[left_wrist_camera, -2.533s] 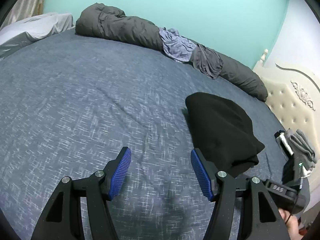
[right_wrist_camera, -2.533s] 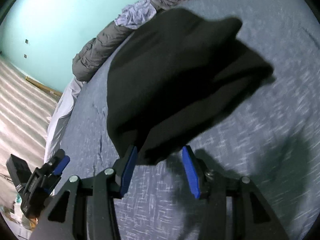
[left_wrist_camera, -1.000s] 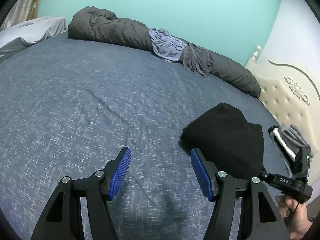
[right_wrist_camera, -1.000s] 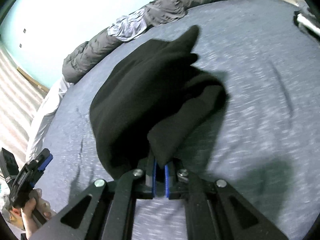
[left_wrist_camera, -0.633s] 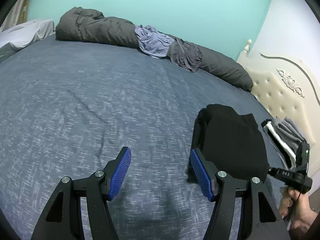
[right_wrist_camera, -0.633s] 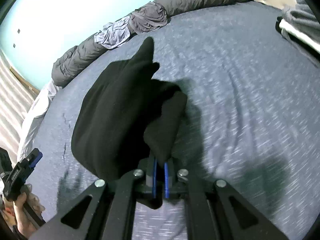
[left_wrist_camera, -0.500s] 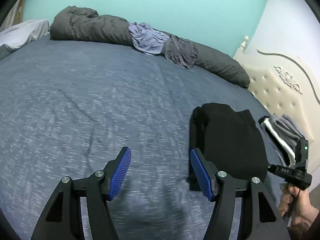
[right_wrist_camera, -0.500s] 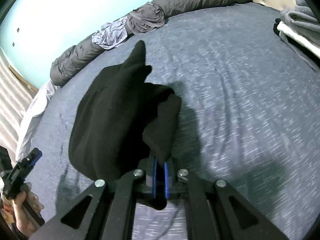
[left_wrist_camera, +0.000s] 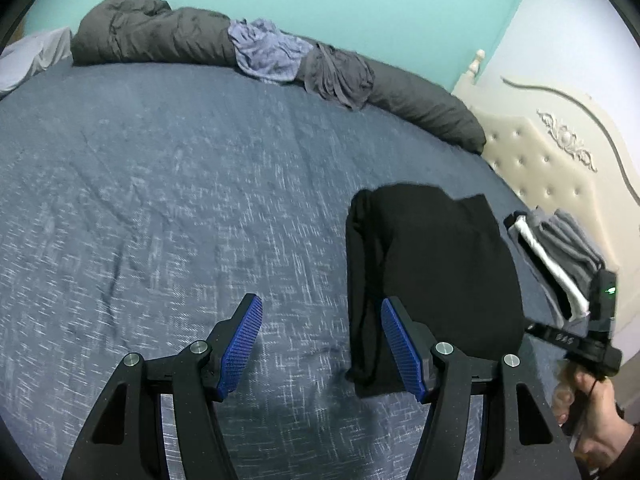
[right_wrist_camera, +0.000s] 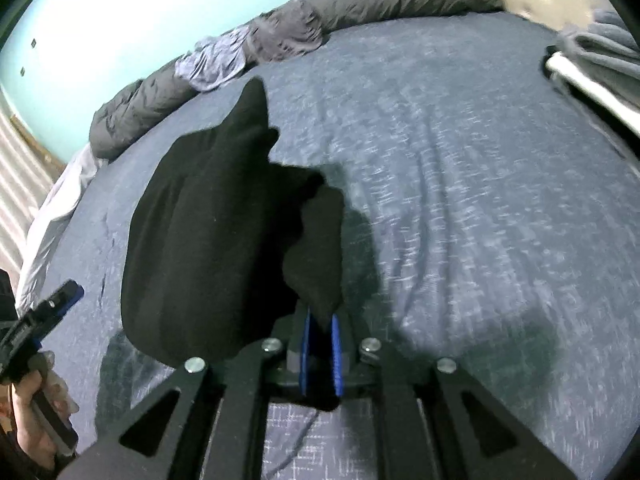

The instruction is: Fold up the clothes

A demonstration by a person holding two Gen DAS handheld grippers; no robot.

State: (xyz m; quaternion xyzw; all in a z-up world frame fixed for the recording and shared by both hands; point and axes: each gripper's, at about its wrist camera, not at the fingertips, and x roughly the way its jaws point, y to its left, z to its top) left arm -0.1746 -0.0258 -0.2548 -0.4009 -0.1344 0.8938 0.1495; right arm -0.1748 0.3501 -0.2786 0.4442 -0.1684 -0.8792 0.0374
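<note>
Item, folded black garment (right_wrist_camera: 208, 240): dragged nearer grey folded stack (left_wrist_camera: 560, 256); right gripper (right_wrist_camera: 320, 344) pinching its corner, jaws just easing apart; left gripper (left_wrist_camera: 320, 344) spread, empty; advise setting flat before full release.

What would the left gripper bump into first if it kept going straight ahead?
Most likely the blue bedsheet. The left gripper is open and empty, tilted down at bare sheet. The black garment lies just beside its right finger, so it might brush that; depth is unclear.

Black garment (left_wrist_camera: 436, 272), folded, lying flat on blue bedspread (left_wrist_camera: 168, 200).
</note>
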